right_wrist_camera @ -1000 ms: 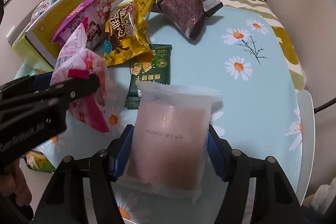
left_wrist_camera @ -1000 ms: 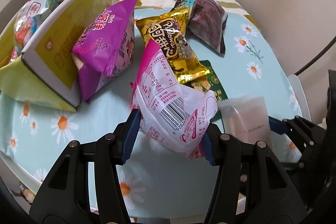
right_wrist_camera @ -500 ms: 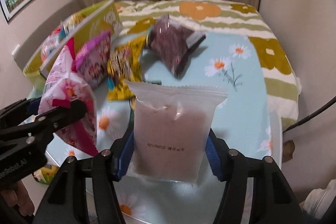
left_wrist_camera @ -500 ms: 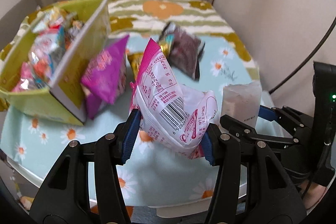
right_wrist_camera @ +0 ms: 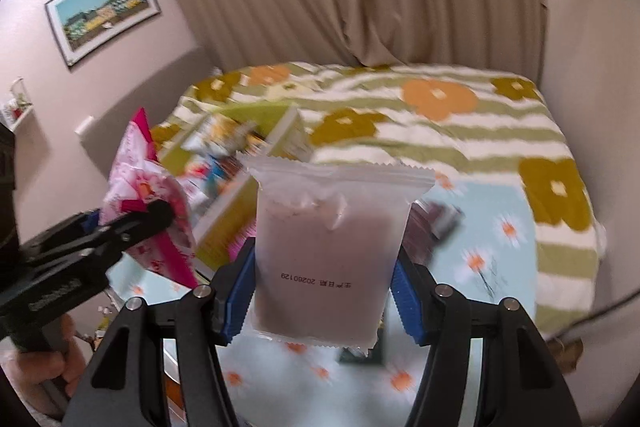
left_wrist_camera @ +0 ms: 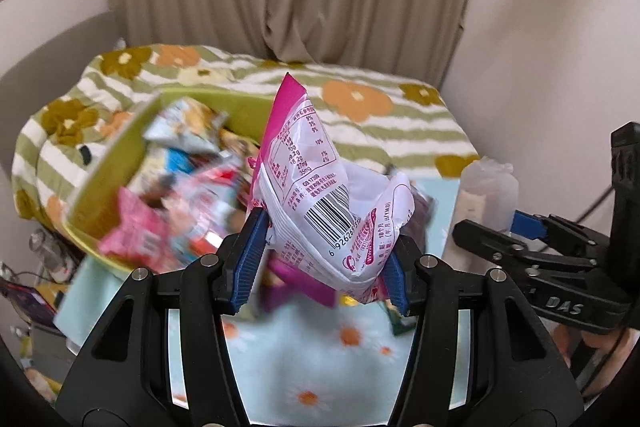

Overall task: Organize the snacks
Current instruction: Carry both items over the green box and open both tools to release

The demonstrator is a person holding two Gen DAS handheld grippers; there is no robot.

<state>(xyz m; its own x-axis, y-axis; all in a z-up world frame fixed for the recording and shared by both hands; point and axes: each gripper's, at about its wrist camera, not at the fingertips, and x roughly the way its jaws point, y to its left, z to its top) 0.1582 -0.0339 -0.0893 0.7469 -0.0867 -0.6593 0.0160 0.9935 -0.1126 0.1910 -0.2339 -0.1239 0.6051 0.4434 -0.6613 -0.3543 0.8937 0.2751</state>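
Observation:
My left gripper [left_wrist_camera: 323, 269] is shut on a pink and white snack bag [left_wrist_camera: 320, 195] with a barcode, held upright above the table. To its left and below lies the yellow-green box [left_wrist_camera: 116, 155], blurred, with several snack packets inside. My right gripper [right_wrist_camera: 324, 293] is shut on a frosted packet [right_wrist_camera: 328, 247] with a pinkish-brown filling and a printed date. That packet [left_wrist_camera: 486, 187] also shows at the right of the left wrist view. In the right wrist view the pink bag [right_wrist_camera: 138, 183] and the left gripper's fingers [right_wrist_camera: 156, 213] sit at the left, and the box [right_wrist_camera: 230, 211] lies behind them.
A table with a light blue daisy cloth [left_wrist_camera: 320, 351] lies below both grippers. A dark purple packet [right_wrist_camera: 438, 219] and other snacks rest on it, partly hidden. Behind is a bed with a green striped flower blanket [left_wrist_camera: 360, 99], then curtains and walls.
Both grippers have risen well above the table with their packets still held. Both views have tilted up, so the box's inside, the bed and the curtains now show.

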